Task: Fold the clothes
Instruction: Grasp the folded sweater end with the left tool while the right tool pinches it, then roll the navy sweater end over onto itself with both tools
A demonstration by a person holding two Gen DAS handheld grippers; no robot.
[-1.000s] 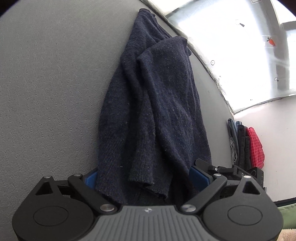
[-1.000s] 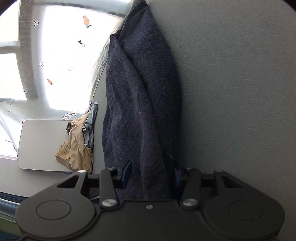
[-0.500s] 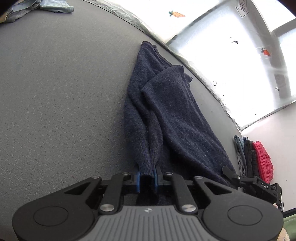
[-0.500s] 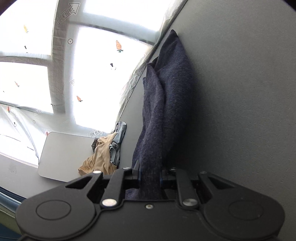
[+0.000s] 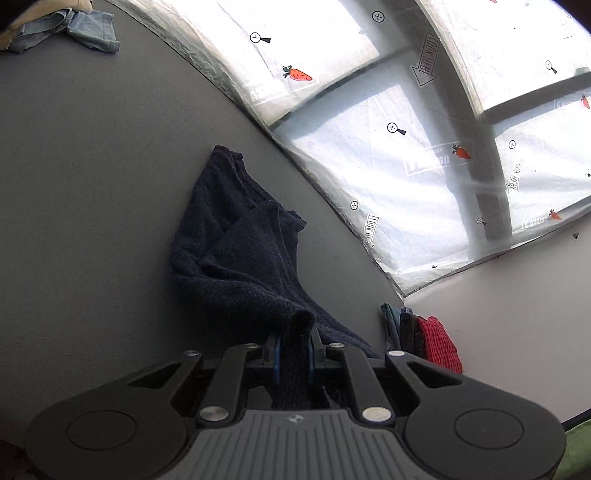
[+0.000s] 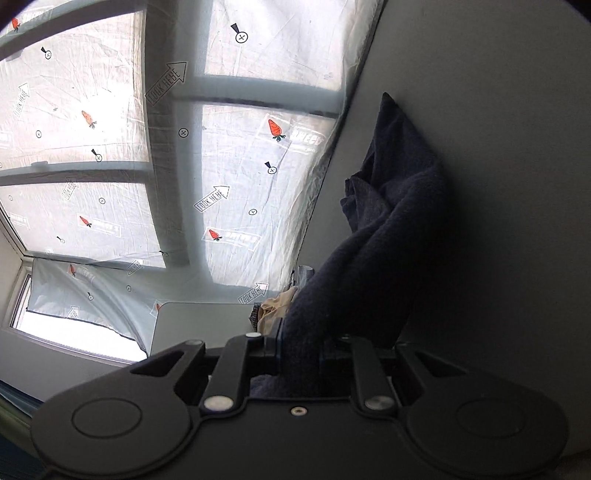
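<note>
A dark navy knitted sweater (image 5: 236, 258) lies bunched on the grey table (image 5: 92, 184). My left gripper (image 5: 294, 349) is shut on its near edge, which is pinched between the blue pads and lifted off the table. In the right wrist view the same sweater (image 6: 388, 236) rises from the table to my right gripper (image 6: 301, 350), which is shut on another part of its near edge. The far end of the sweater still rests on the table.
Light blue and beige clothes (image 5: 62, 27) lie at the table's far left corner. A stack of folded clothes with a red piece (image 5: 436, 341) sits at the right edge. Tan clothes (image 6: 273, 310) lie by a grey panel (image 6: 199, 325). Plastic-covered windows run behind the table.
Both grippers closed on the sweater's near edge and lifted it, tilting upward. The sweater has pulled up and bunched together, and more of the window shows.
</note>
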